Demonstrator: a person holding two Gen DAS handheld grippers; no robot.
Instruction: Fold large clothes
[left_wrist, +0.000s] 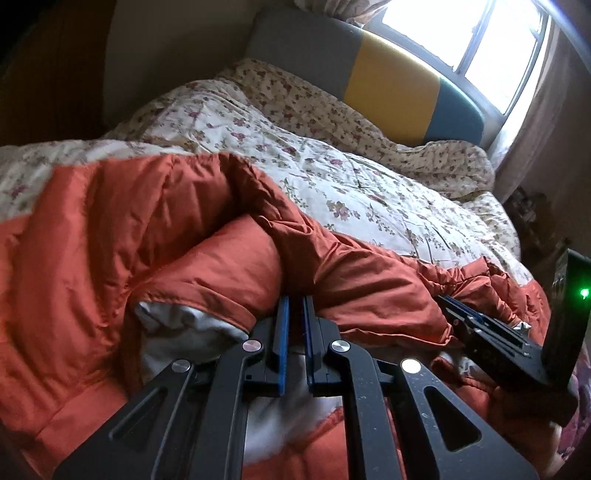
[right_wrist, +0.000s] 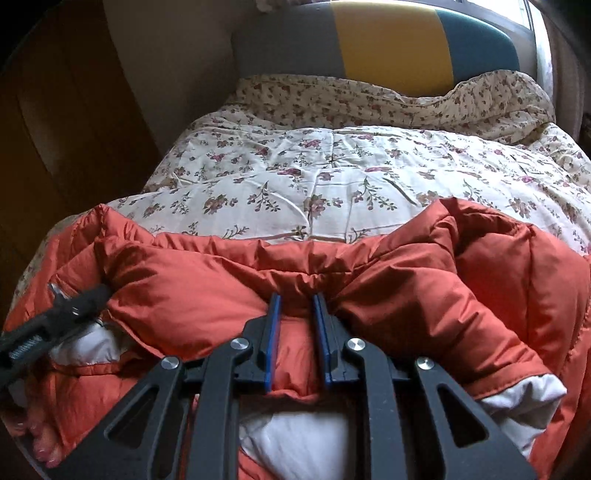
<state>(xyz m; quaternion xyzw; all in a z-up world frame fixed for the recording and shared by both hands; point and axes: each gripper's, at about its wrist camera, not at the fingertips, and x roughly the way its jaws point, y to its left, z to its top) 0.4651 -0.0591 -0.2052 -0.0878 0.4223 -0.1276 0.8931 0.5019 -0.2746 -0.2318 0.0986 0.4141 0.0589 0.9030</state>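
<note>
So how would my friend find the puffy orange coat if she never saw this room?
Find the bed with the grey, yellow and teal headboard and the flowery quilt. At the near end of that quilt lies the puffy orange coat, shiny with a white lining. It is the only plain orange thing on a cover full of little flowers.

Bright window (left_wrist: 498, 55) behind a grey, yellow and teal headboard (right_wrist: 391, 40).

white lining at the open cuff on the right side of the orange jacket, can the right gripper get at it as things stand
Probably not right away: the right gripper is clamped on a fold of the orange jacket. The white lining lies uncovered just beside it, so once it lets go the way looks free.
</note>
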